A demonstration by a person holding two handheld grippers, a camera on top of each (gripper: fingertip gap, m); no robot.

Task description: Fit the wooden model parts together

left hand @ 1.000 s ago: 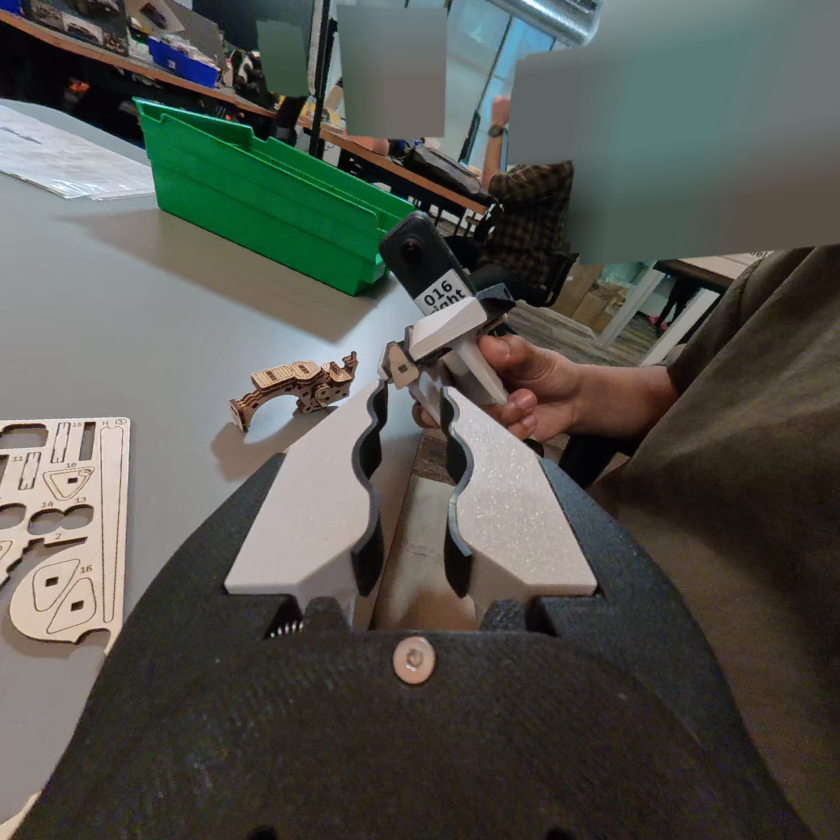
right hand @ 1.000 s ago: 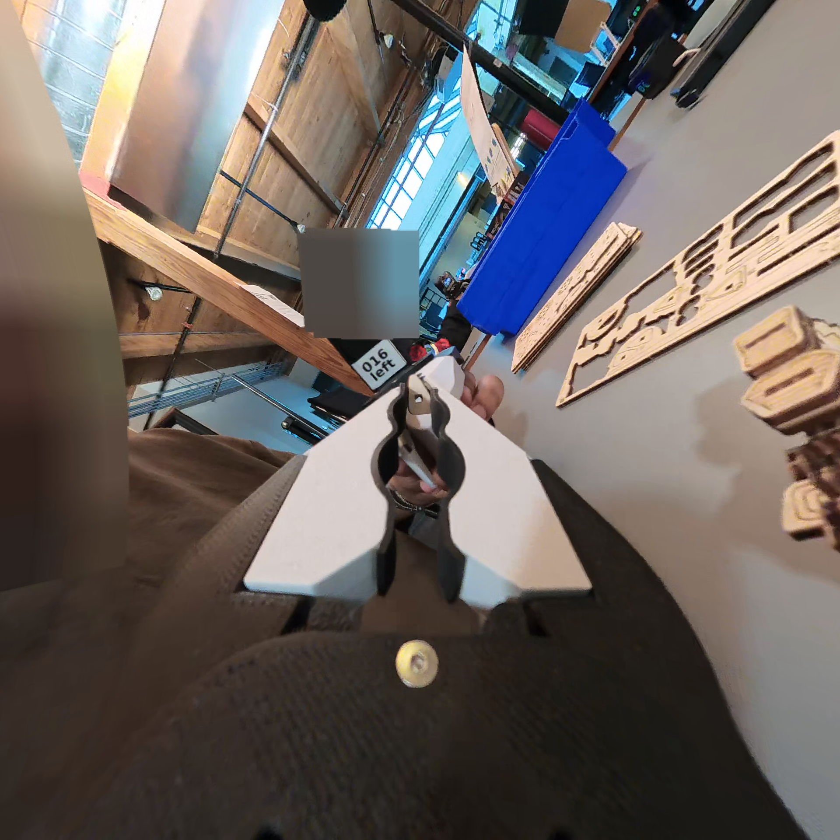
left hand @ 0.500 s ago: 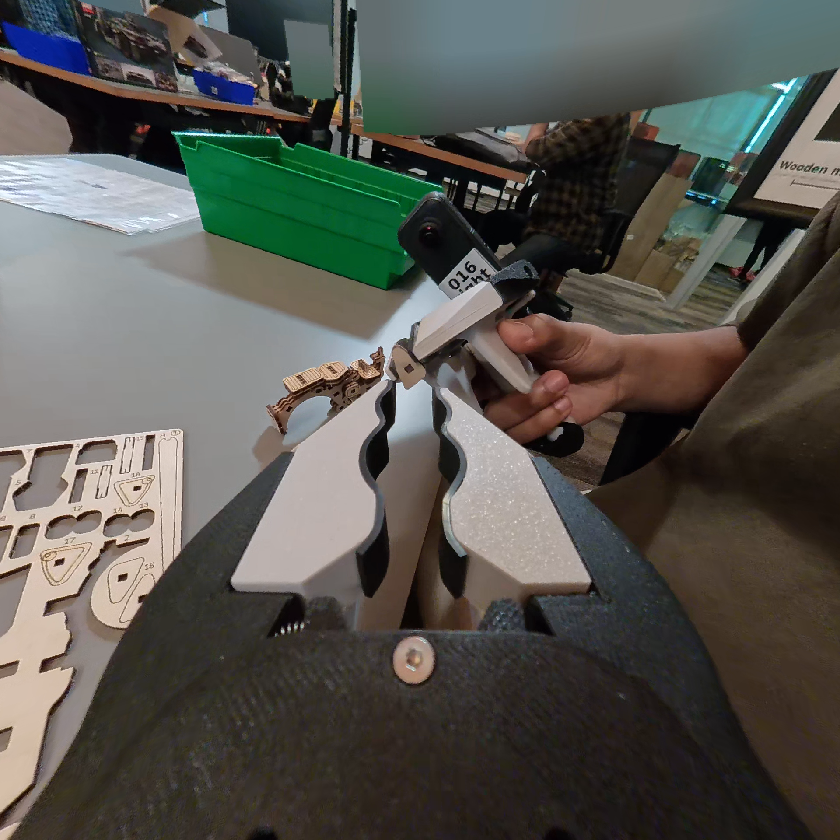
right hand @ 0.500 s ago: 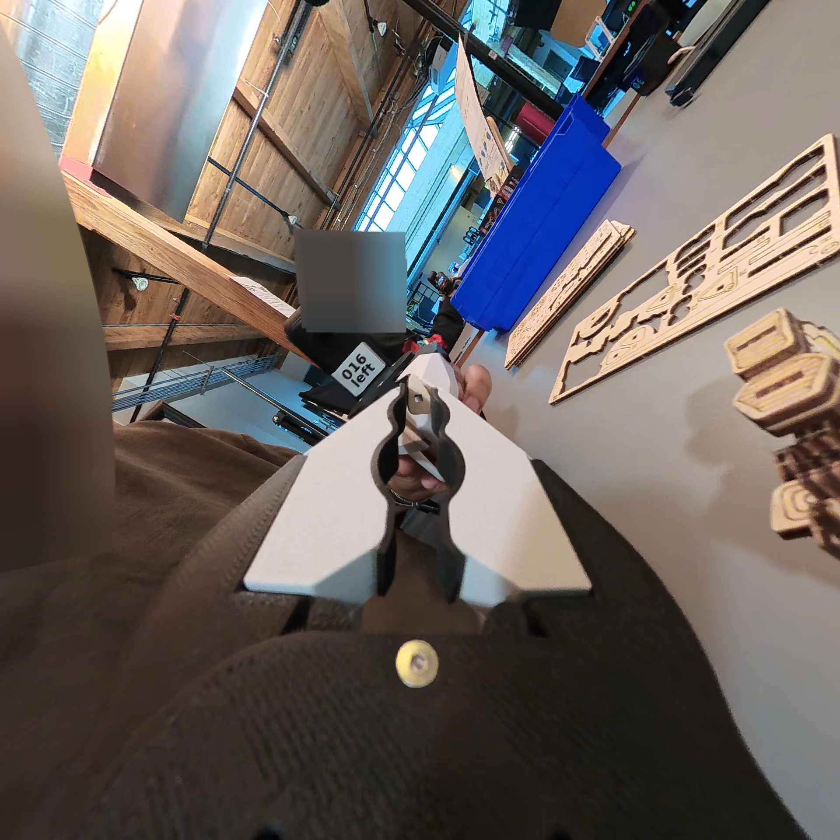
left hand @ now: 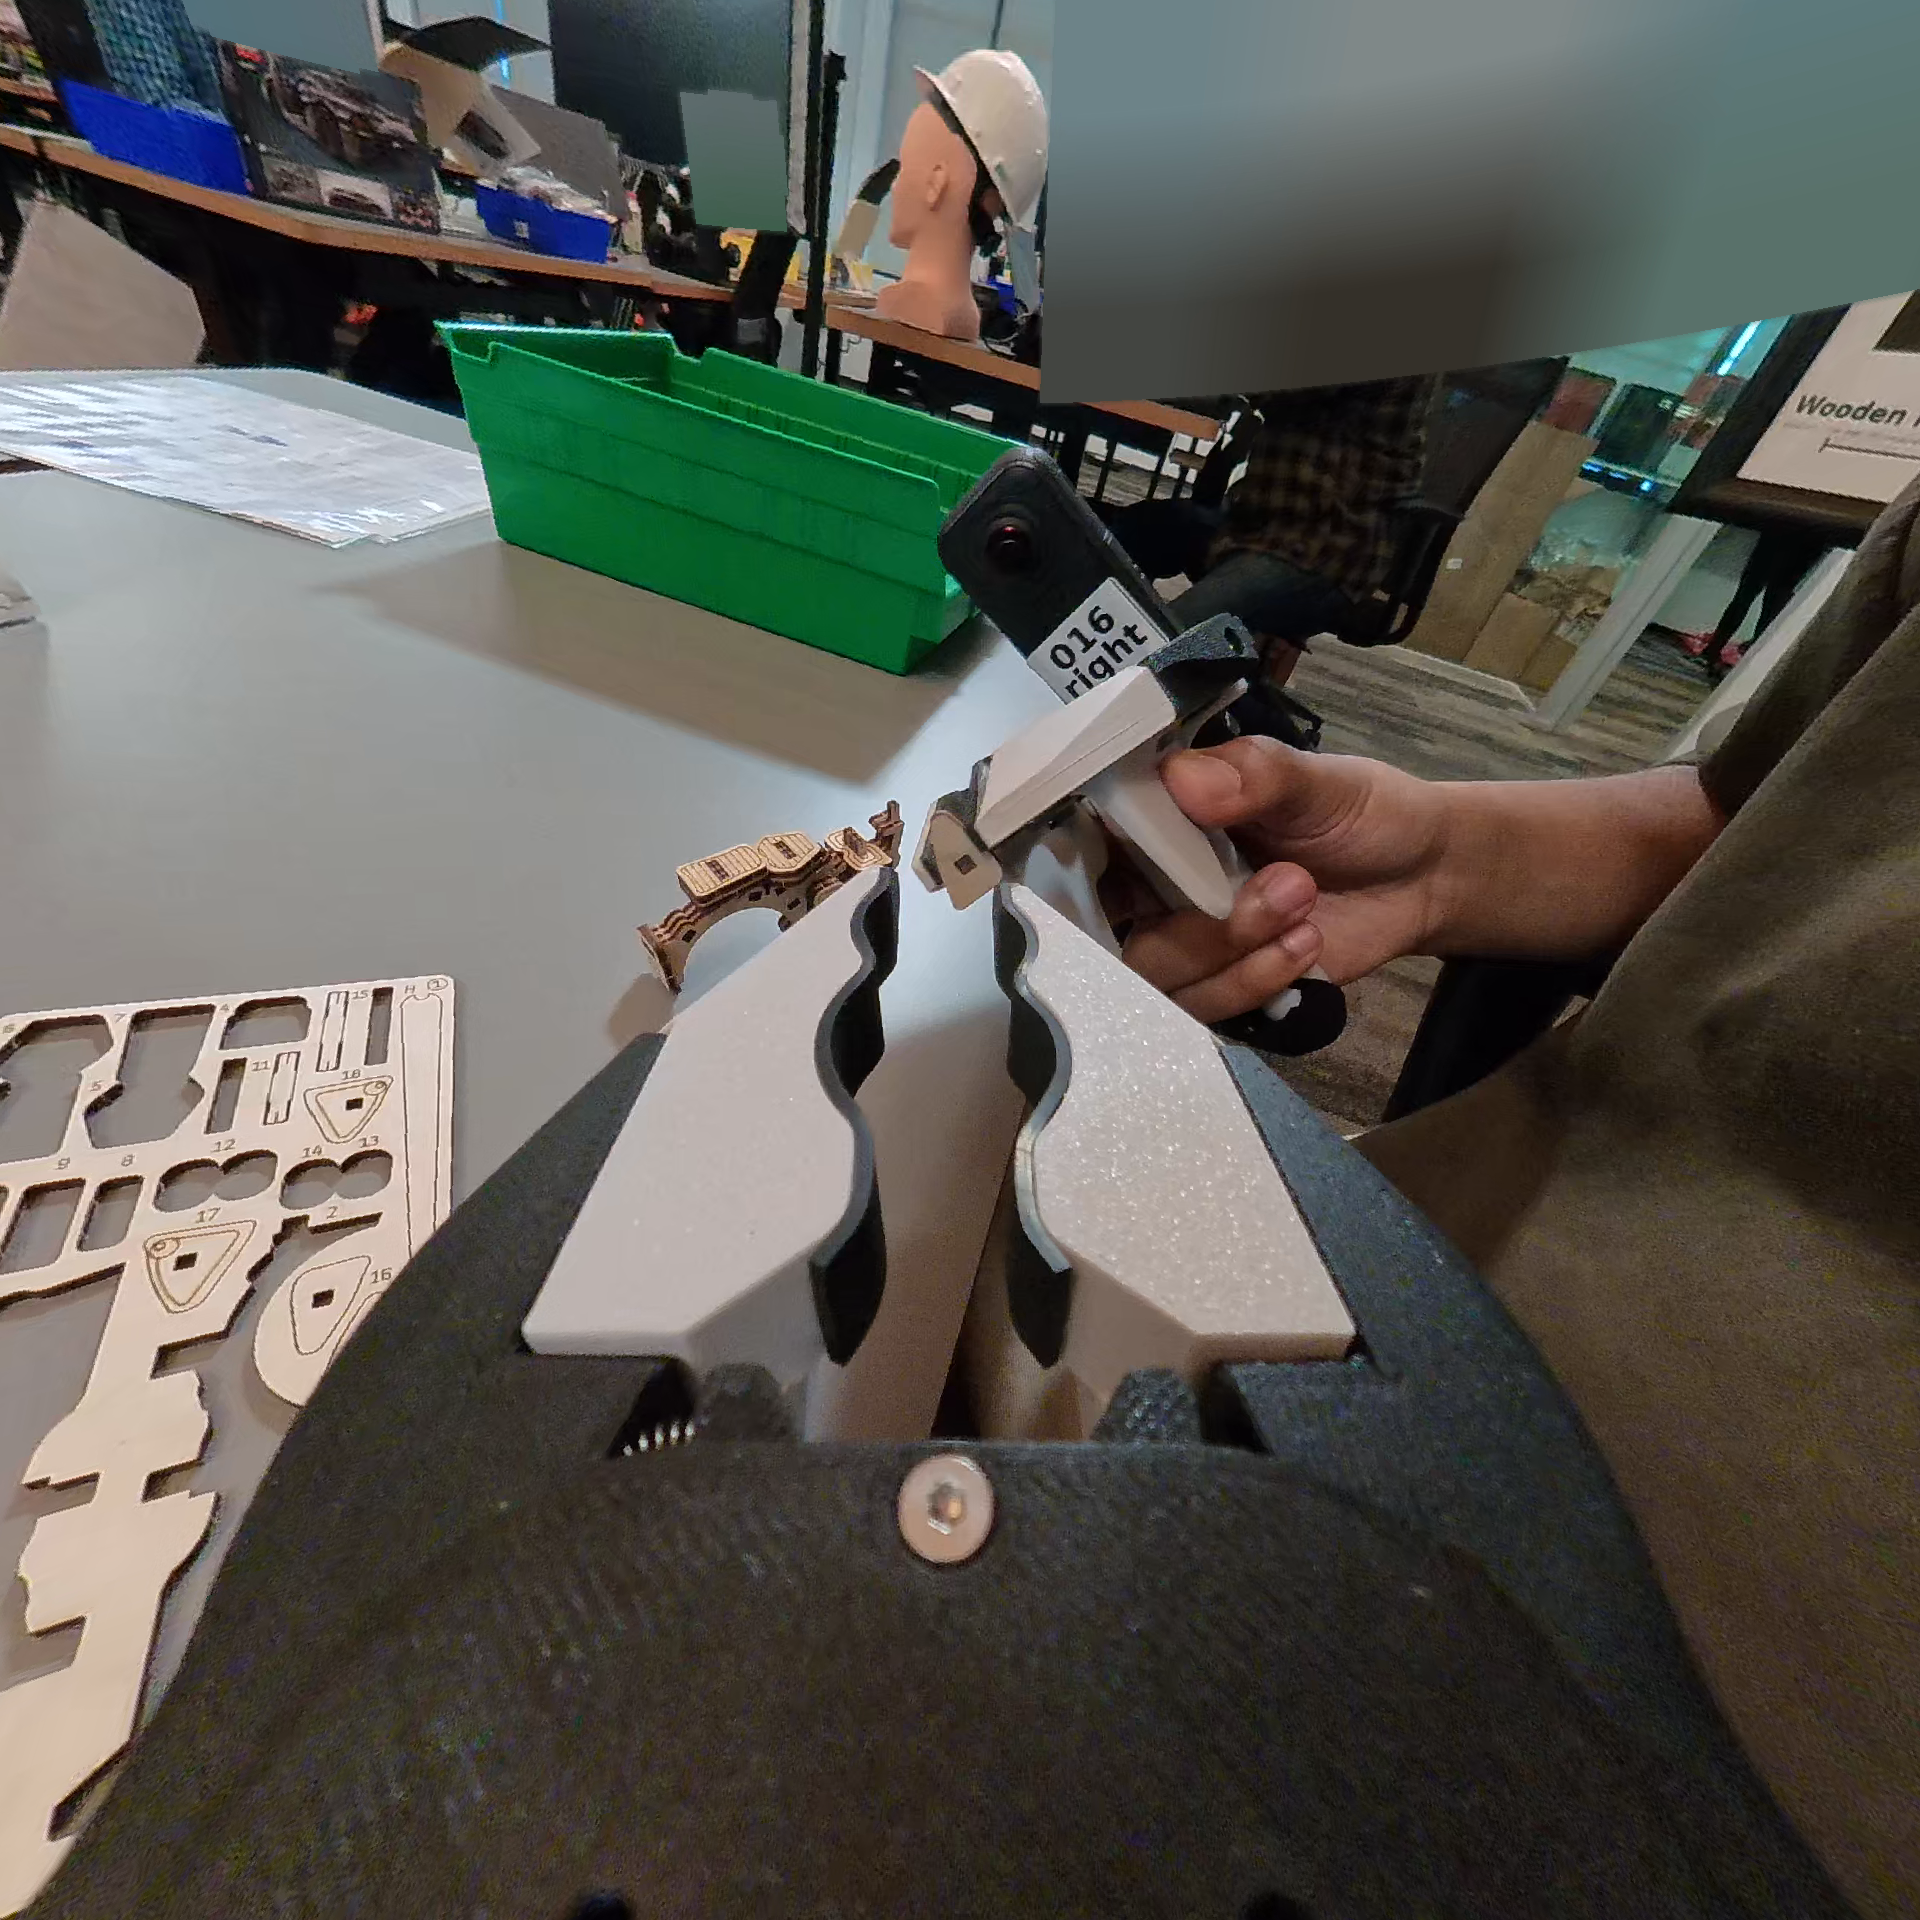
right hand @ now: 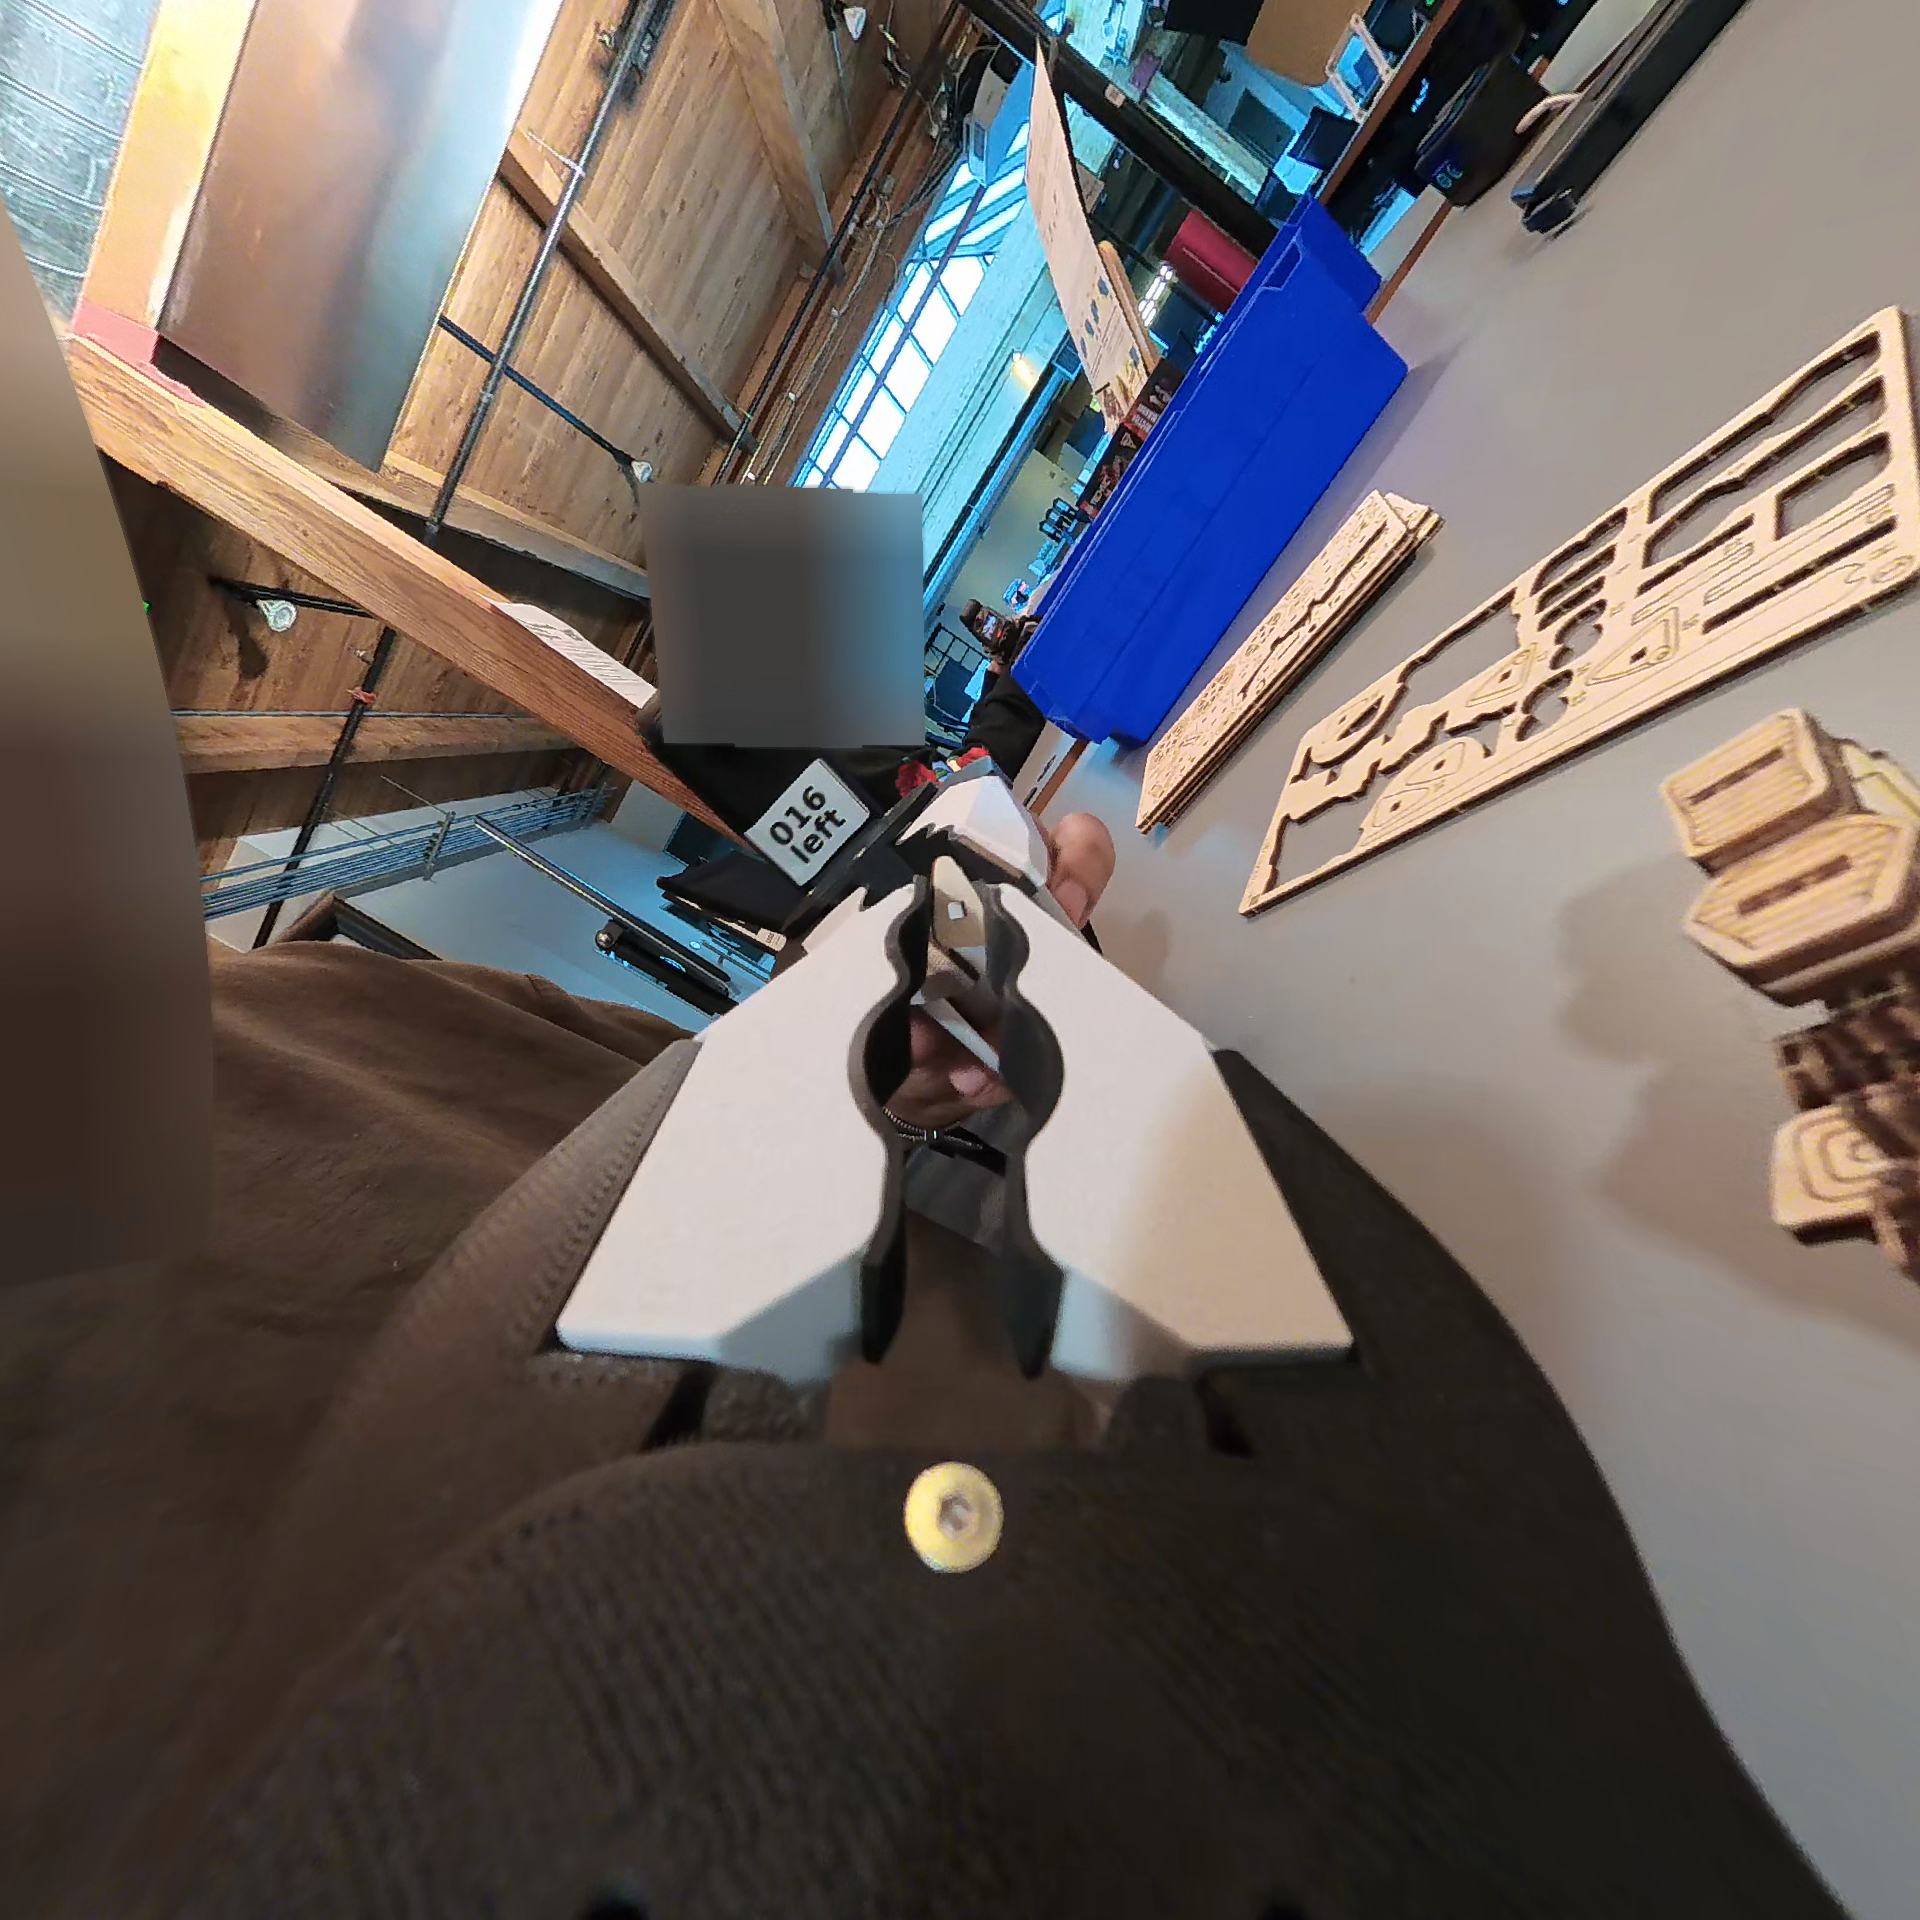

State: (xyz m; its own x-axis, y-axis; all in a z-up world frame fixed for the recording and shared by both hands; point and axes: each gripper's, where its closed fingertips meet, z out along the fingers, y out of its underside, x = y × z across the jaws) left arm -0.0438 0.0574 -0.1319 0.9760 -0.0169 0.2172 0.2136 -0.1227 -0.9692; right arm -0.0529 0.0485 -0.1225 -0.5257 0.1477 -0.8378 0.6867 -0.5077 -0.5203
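My right gripper (right hand: 954, 902) is shut on a small flat wooden piece (right hand: 951, 920) with a square hole. In the left wrist view the right gripper (left hand: 966, 826) holds that piece (left hand: 948, 868) in the air just beyond the tips of my left gripper (left hand: 943, 896). The left gripper is open and empty, and its jaws stand a little apart. A partly built wooden model (left hand: 769, 883) stands on the grey table (left hand: 416, 748) just left of the left fingertips. The model also shows at the right edge of the right wrist view (right hand: 1787, 935).
A punched wooden parts sheet (left hand: 208, 1195) lies flat at the left, seen also in the right wrist view (right hand: 1558, 707). A stack of sheets (right hand: 1288, 665) and a blue bin (right hand: 1195, 520) lie beyond it. A green bin (left hand: 707, 520) stands at the far side. A person's arm and body fill the right. My two grippers' fingertips are within a few centimetres of each other.
The left gripper has swung level and leftward, bringing more of the parts sheet into view. The right gripper still holds the small piece at the left fingertips.
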